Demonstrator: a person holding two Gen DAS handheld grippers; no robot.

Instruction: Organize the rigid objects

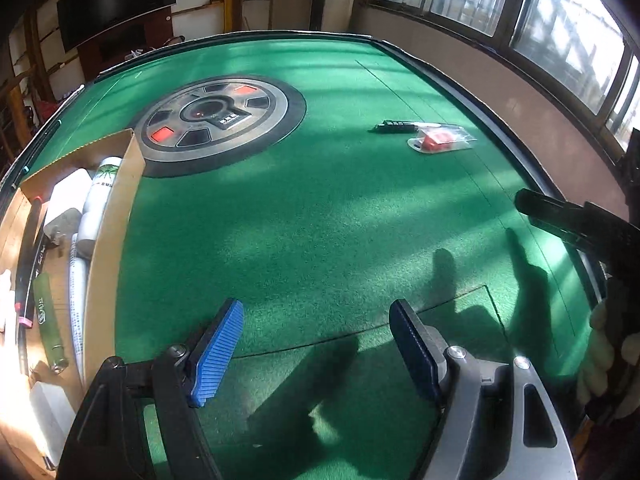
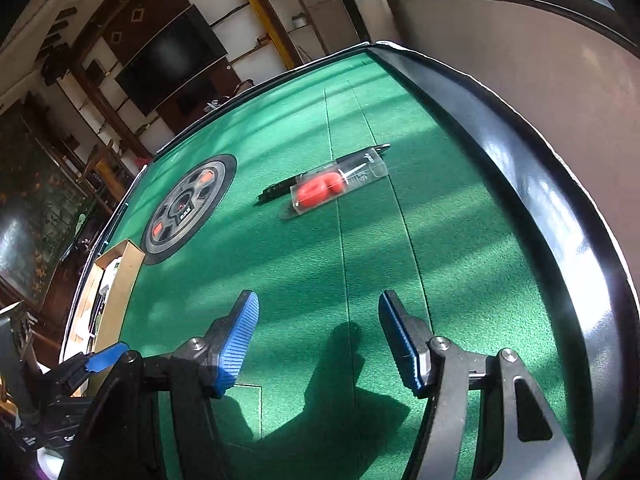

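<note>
Currently, both the left gripper (image 1: 316,348) and right gripper (image 2: 318,340) stood open and empty; next, the far clear plastic case with red contents (image 2: 334,190) required grasping for the left cardboard box (image 1: 116,216).

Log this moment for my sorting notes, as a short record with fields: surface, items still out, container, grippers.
surface: green felt table with a round control panel in its middle
items still out: clear packet with red parts and black pen, side by side
container: cardboard box at the table's edge, already holding bottles and tubes
left gripper: open, empty
right gripper: open, empty
</note>
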